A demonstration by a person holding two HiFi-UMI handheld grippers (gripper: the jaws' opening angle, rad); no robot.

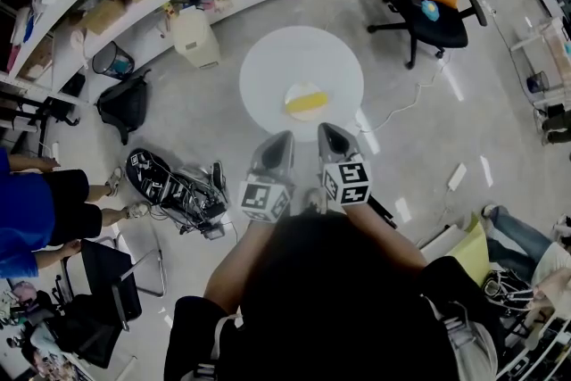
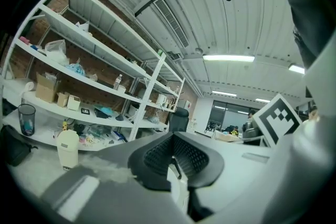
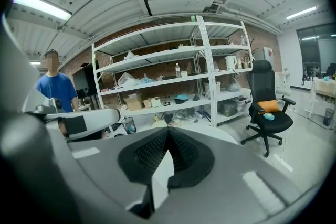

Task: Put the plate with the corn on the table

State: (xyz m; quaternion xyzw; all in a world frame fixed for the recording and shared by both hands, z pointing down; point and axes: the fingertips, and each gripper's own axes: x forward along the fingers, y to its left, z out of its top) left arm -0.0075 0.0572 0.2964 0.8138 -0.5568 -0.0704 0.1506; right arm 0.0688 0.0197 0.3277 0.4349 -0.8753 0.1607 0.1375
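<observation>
1. Two tools in use: the left hand-held gripper (image 1: pixel 284 138) and the right hand-held gripper (image 1: pixel 330 131) sit side by side at the near centre of the head view. Both tips point toward the far side.
2. Left hand-held gripper, own view: jaws together, pads meeting on a thin seam, nothing between them. It is closed and empty.
3. Right hand-held gripper, own view: the same, pads pressed to each other with nothing caught. It is closed and empty.
4. The plate (image 1: pixel 305 100) rests on the round white worktop (image 1: pixel 268 67), in its near-right part close to the near rim. The corn (image 1: pixel 307 106) lies on the plate.
5. Key relation: the plate lies straight ahead, on the far side of both tips, about on the line running between them. Neither tool touches it. The right tip looks marginally nearer, but the difference is too slight to count on.
6. Corn long axis: roughly left to right, crosswise to the line along which the tools point.
7. Judgement: the plate is already on the worktop and both tools are empty, so the placing looks complete.
8. Judgement: any further handling would first need the jaws opened, then a reach to the plate's near edge. Pushing it with closed tips risks sliding it or rolling the corn off.
</observation>
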